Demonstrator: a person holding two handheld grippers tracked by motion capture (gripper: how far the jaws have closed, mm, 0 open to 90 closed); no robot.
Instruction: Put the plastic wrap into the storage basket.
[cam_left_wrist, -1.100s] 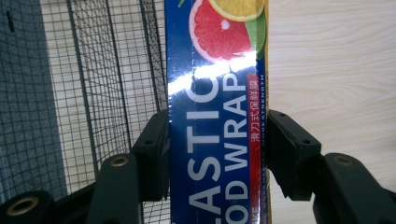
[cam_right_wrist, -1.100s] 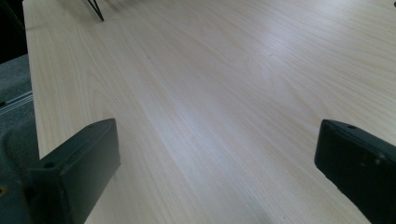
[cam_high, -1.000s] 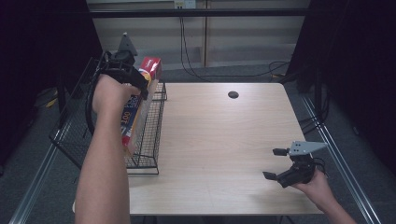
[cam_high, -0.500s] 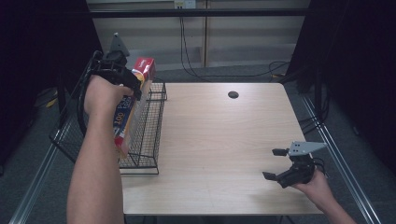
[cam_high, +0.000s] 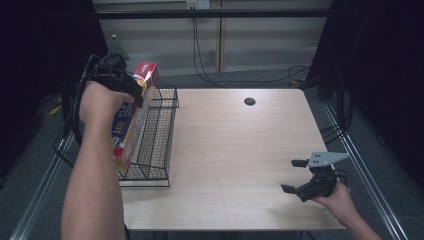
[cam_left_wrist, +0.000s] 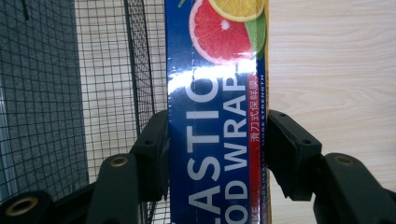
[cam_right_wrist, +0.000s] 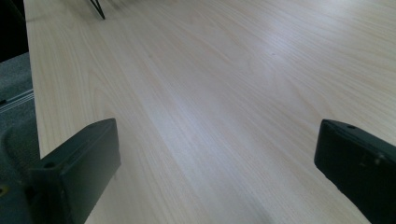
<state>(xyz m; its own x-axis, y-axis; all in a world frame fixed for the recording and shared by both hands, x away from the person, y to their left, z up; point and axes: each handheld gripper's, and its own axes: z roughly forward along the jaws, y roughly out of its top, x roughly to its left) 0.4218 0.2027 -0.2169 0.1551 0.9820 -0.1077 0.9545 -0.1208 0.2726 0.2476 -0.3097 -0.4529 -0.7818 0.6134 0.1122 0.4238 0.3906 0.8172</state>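
**Plastic Wrap Box Held at the Wire Rack**

A long box of plastic food wrap (cam_high: 131, 117) is clamped by the left gripper (cam_high: 116, 80) at the far left of the table (cam_high: 240, 150), just at the left side of a black wire rack (cam_high: 157, 135). In the high view the box is seen slanting, its red end up and far, its lower end down towards the near left corner of the rack. Whether it is touching the wire cannot be told.

In the left gripper view the box (cam_left_wrist: 217, 116) is seen gripped across its narrow width, one jaw pressed flat on each long side, with the rack's mesh (cam_left_wrist: 107, 70) behind it on the left and bare tabletop on the right. The left gripper (cam_left_wrist: 217, 149) is thus closed onto the box partway along its length.

The right gripper (cam_high: 300, 176) is held low over the near right part of the table, well apart from the rack. Its jaws are spread wide and nothing is held between them; bare wood is seen between them in the right gripper view (cam_right_wrist: 215, 158).

The box is judged to be light and fairly stiff, being thin card around a roll. Its glossy print is likely to be slippery, and the card may be dented by hard squeezing. A hold near the middle, across the narrow faces, is judged best, so that swinging of the long ends is limited.
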